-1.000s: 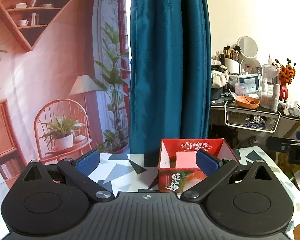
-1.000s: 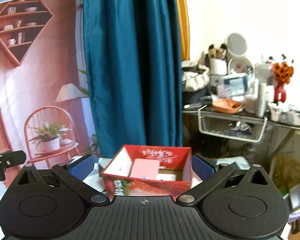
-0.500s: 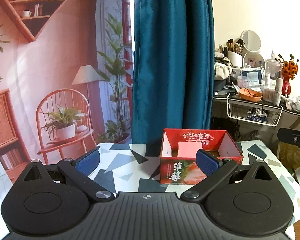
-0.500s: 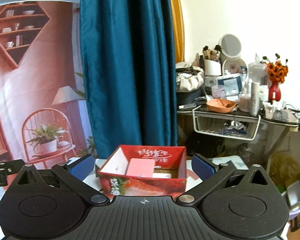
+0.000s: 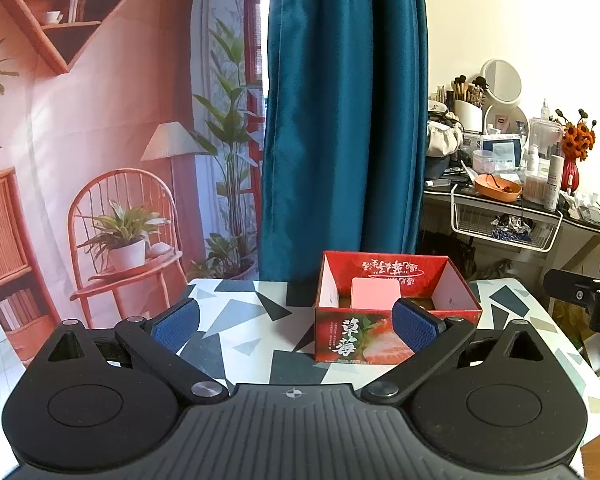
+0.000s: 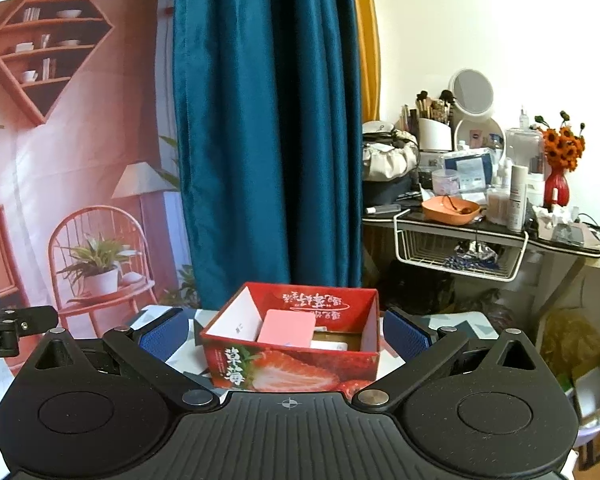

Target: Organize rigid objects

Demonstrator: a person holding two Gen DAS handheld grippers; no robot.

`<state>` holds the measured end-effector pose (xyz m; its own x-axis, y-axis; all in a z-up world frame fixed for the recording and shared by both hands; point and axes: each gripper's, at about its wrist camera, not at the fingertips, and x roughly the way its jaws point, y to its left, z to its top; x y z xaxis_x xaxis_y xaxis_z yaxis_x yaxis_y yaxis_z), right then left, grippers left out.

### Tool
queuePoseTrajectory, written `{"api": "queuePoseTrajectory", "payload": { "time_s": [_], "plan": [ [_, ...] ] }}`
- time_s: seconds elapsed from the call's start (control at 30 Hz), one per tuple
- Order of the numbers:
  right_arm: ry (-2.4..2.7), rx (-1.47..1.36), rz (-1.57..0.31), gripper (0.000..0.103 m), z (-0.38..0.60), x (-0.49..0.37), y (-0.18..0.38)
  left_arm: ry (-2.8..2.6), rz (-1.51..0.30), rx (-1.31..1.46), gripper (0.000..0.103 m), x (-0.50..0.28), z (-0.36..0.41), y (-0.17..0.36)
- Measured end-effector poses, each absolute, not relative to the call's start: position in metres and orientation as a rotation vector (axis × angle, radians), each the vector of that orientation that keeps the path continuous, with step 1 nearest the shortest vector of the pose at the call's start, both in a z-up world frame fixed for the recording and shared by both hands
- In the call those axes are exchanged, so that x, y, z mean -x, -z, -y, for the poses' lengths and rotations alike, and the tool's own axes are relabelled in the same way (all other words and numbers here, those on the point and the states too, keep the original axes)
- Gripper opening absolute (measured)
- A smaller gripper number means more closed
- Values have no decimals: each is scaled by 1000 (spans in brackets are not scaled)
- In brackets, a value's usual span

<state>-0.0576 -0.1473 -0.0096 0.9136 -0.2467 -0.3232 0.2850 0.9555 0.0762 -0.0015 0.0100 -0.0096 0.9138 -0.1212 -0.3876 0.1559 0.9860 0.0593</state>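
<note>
A: What has changed over the last second?

B: Both tools have been drawn back from the red strawberry box. In the left wrist view the box was seen close and partly masked a second ago; now more of the patterned table is exposed around it, and the box sits to the right of centre. In the right wrist view the box has been brought nearly to centre, just beyond the tool's body.

A: How are the tools set?

B: The left gripper is spread wide, nothing being held between its blue pads. The right gripper is likewise spread wide and empty, the box being framed between its pads but not touched.

A: And the task's things?

B: A pink block is seen leaning inside the box, toward its far wall, with a white flat item lying beside it on the box floor. No loose rigid object is seen on the visible part of the table.

A: What is meant by that for the task?

B: It is judged that the sorting is finished or nearly so, and that the retreat is a clearing move. A further object, if any is left, would have to be sought outside these views.
</note>
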Motion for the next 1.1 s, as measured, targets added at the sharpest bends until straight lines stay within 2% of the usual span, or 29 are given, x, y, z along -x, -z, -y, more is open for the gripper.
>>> {"api": "queuePoseTrajectory", "payload": {
  "time_s": [1.1],
  "plan": [
    [268,-116,-333,103,145,56,16,144,-421,-63,103,2,-10,14]
  ]
}}
